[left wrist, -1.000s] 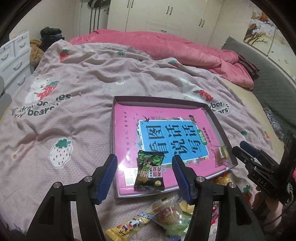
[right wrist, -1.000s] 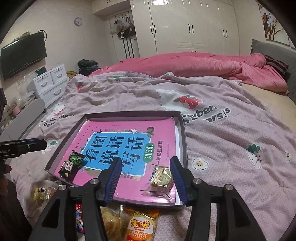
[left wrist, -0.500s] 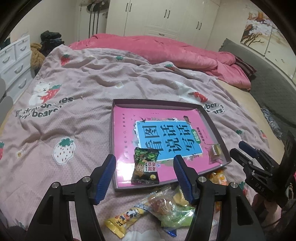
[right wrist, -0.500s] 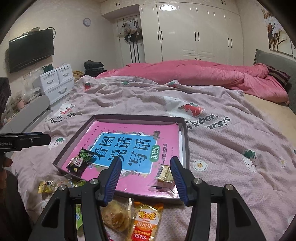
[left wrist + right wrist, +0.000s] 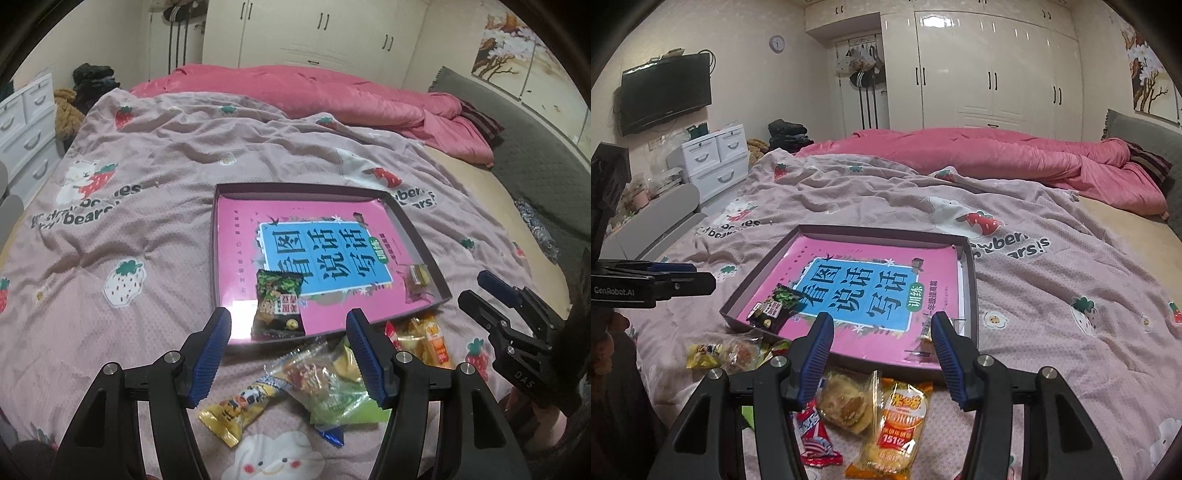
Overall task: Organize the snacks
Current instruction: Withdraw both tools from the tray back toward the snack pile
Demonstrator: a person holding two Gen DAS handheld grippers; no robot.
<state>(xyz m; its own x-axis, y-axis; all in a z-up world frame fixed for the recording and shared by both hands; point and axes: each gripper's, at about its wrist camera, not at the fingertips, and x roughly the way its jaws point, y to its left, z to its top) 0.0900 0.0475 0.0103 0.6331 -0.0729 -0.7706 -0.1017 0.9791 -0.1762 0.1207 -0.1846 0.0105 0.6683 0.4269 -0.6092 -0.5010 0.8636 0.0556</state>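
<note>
From the left wrist view, our left gripper (image 5: 290,349) hangs with its blue pads spread and nothing between them — it touches nothing. Past the fingertips lies the shallow tray (image 5: 406,225) on the strawberry quilt (image 5: 155,177), lined with a pink book (image 5: 240,240). A dark green snack packet (image 5: 279,304) rests inside the tray at its near edge, and a small gold-wrapped sweet (image 5: 417,275) sits in the near right corner. Loose snacks (image 5: 317,384) lie heaped on the quilt just outside the near wall. Our right gripper (image 5: 491,291) shows at the right edge.

A second ago the tray filled more of this view and the heap was mostly cut off; now we see the tray farther away and the whole heap in front.

From the right wrist view, our right gripper (image 5: 882,341) is likewise spread and empty. Below it lie an orange rice-cracker pack (image 5: 894,421), a clear-wrapped pastry (image 5: 846,404) and a red wrapper (image 5: 814,435), all on the quilt outside the tray (image 5: 969,280). The gold sweet (image 5: 929,332) is partly hidden behind the right pad. Compared with before, the tray has receded and more packets show at the bottom.
</note>
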